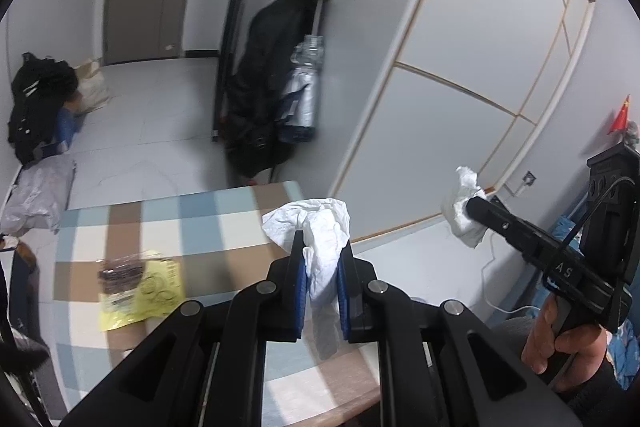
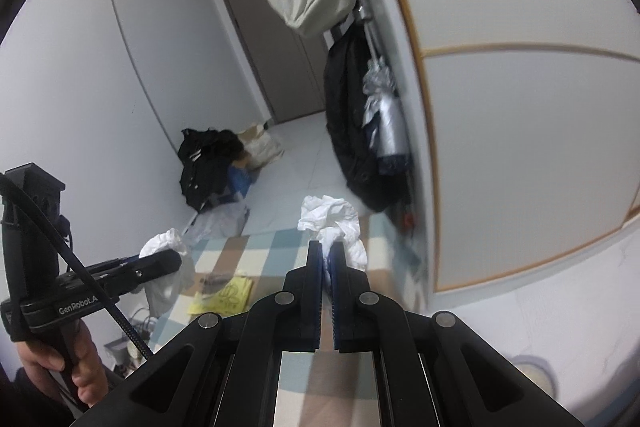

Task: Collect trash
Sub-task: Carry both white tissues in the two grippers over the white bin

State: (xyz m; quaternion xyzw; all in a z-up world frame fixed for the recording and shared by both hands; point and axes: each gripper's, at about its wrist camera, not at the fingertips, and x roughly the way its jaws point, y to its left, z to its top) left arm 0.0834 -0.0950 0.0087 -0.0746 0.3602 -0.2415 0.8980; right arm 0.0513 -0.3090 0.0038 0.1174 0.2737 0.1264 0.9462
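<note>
Carrying step: left tool [image 1: 322, 255] and right tool [image 2: 327, 259] each clamp a crumpled tissue above the checked surface [image 1: 200, 223]. Next: find a bin; the yellow wrapper [image 1: 140, 291] remains.

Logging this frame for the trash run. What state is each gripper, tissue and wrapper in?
Left gripper: shut on a tissue.
Left tissue: crumpled, held above the table.
Right gripper: shut on a tissue.
Right tissue: crumpled, lifted.
Yellow wrapper: lying flat on the table, untouched.
</note>
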